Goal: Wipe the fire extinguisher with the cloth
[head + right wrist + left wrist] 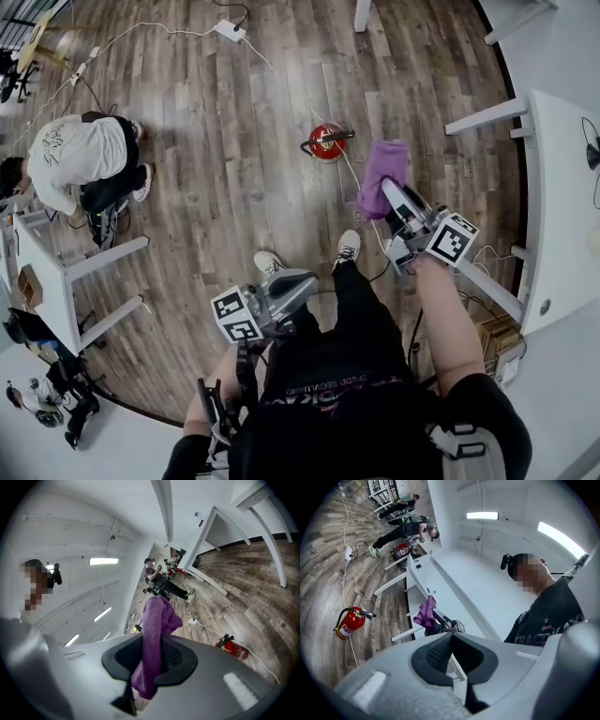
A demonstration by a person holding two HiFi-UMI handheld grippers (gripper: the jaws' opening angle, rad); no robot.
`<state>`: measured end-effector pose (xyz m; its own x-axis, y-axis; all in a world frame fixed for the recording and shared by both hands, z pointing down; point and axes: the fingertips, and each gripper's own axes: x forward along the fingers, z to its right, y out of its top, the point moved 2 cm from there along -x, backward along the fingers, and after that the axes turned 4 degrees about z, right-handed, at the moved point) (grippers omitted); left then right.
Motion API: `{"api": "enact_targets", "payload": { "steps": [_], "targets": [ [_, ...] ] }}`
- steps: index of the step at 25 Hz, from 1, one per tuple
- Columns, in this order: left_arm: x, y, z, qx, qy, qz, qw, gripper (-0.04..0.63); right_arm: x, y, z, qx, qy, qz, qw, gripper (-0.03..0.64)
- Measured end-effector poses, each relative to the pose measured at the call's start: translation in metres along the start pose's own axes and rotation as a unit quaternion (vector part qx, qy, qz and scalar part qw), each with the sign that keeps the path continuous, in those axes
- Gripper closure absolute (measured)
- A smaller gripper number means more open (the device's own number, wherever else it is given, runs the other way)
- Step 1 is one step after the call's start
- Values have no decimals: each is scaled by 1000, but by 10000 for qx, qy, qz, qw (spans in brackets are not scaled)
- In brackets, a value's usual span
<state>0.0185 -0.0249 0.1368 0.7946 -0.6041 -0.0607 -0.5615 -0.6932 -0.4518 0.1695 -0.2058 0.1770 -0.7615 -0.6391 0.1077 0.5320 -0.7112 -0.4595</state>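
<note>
Head view puts the fire extinguisher (326, 141) on the wood floor (206, 187) out ahead of your feet. It stands upright as far as I can judge — you look down on its red top and black handle, so its long axis runs floor to ceiling. It lies beyond and a little to the left of your right gripper (396, 199), and lower than it; nothing touches it. Your right gripper is clearly the nearer one. The left gripper (302, 281) sits back by your knee, well apart from the extinguisher.

Right gripper view shows the jaws partly apart and clamped on the purple cloth (154, 630). It runs up between the pads and bunches out past the tips, with a short tail hanging behind. The extinguisher sits small toward the lower right of that view, so the jaws aren't aimed at it yet. Left gripper view shows your left jaws pressed together with nothing between them.

The coming move, as I read it, turns on bringing the cloth end down and forward-left to the cylinder's side, then wiping along that upright axis. A white cable (279, 75) runs close by the extinguisher's base, so mind it. An upright cylinder pushed high on one side could tip, and your idle left gripper may be wanted to steady it.
</note>
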Motion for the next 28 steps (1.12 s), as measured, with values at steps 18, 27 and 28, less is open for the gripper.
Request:
{"api": "enact_targets", "payload": {
  "steps": [18,27,28],
  "targets": [
    [-70,-35,-232,-83,-599,-561,9966,598,88,-119,218,303,-947,837,9915,545],
    [-51,-66,-317,176,-1130,-219,9932,598,107,-142,324,347,-874,744,9928,545],
    [-49,-69,-324,233,-1200,-221,9922,598,110,-144,331,365,-808,777,9930,546]
  ]
}}
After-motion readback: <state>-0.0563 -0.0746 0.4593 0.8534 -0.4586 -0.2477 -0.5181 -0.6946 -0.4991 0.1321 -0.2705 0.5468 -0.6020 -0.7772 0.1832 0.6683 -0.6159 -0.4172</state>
